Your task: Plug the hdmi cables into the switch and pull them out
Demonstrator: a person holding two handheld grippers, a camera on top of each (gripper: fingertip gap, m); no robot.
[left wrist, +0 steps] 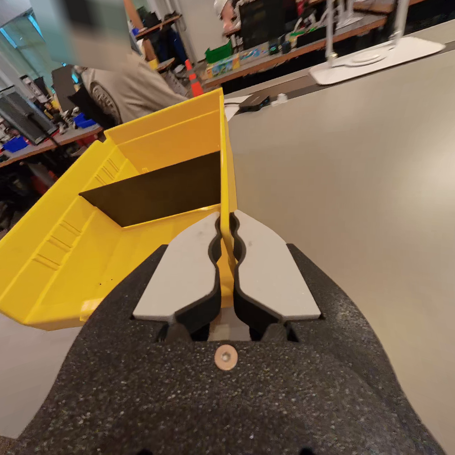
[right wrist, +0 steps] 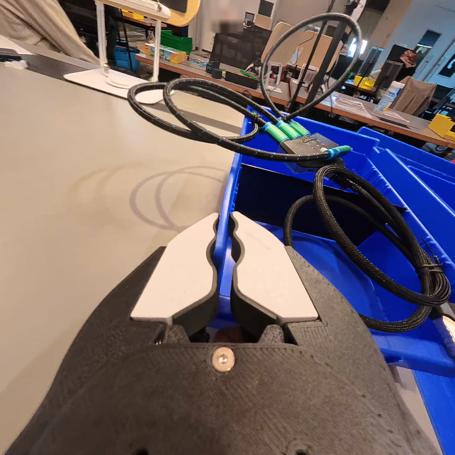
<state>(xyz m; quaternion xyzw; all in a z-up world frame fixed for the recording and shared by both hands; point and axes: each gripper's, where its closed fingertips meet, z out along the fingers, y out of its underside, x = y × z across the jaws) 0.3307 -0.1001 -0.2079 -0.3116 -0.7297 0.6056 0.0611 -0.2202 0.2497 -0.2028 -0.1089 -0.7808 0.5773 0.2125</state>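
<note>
In the left wrist view my left gripper [left wrist: 225, 221] is shut on the right side wall of a yellow bin [left wrist: 73, 258]; the wall runs between the two pads. The bin has a black divider [left wrist: 157, 189] and looks bare inside. In the right wrist view my right gripper [right wrist: 223, 221] is shut on the left side wall of a blue bin [right wrist: 344, 270]. A black HDMI switch [right wrist: 307, 150] rests on that bin's far part with several green-ended braided cables [right wrist: 283, 130] plugged in, their loops [right wrist: 187, 110] hanging out over the table. A coiled black cable [right wrist: 369, 246] lies in the bin.
Beige table [left wrist: 344, 197] under both bins. A white lamp base [left wrist: 369, 61] stands at the far edge; it also shows in the right wrist view [right wrist: 103, 78]. A small black box [left wrist: 254, 102] lies near it. A person in a beige top [left wrist: 128, 86] is behind the yellow bin. My hands' fingertips stand some 65 cm from each other.
</note>
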